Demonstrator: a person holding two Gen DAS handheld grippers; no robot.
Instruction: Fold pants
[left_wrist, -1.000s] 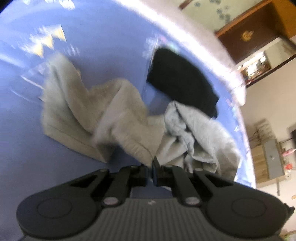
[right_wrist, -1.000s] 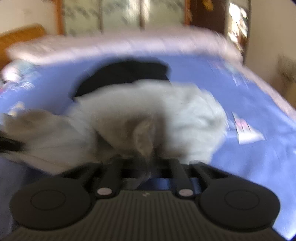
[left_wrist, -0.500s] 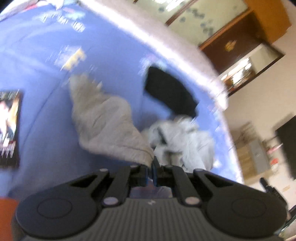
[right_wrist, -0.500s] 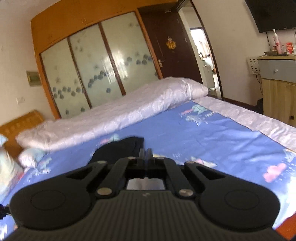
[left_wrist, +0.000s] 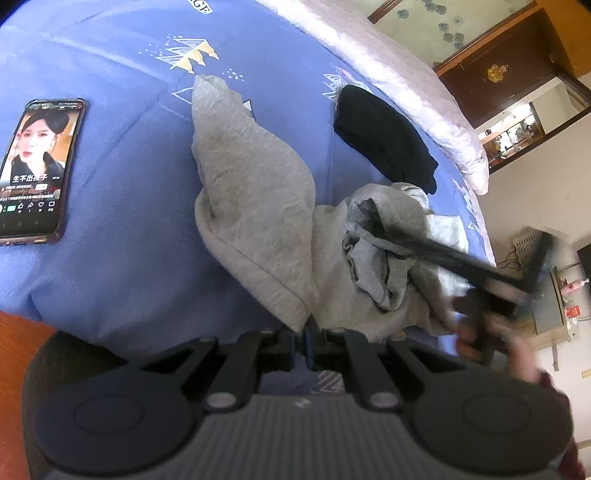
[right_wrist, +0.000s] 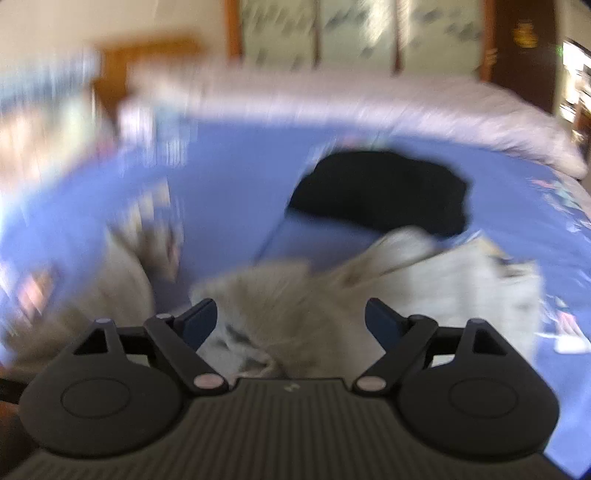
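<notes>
Left wrist view: a bed with a blue printed sheet fills most of the frame, and a pale quilt is rolled along its far edge. Grey pants are spread crumpled across the middle of the bed, one leg stretched toward the far side and the rest bunched to the right. A black garment is laid beyond the bunched part, near the quilt. A phone with its screen lit is seen flat on the sheet, well apart to the left of the pants. The left gripper is closed on a near edge of the pants, with cloth pinched between its fingers. The right gripper is seen blurred at the right, over the bunched cloth.

Right wrist view: heavy motion blur. The bed and quilt are made out, with the black garment beyond the pants. The right gripper is held over the pants with its fingers spread wide apart and nothing gripped between them. A wooden wardrobe with glazed doors is seen behind the bed.
</notes>
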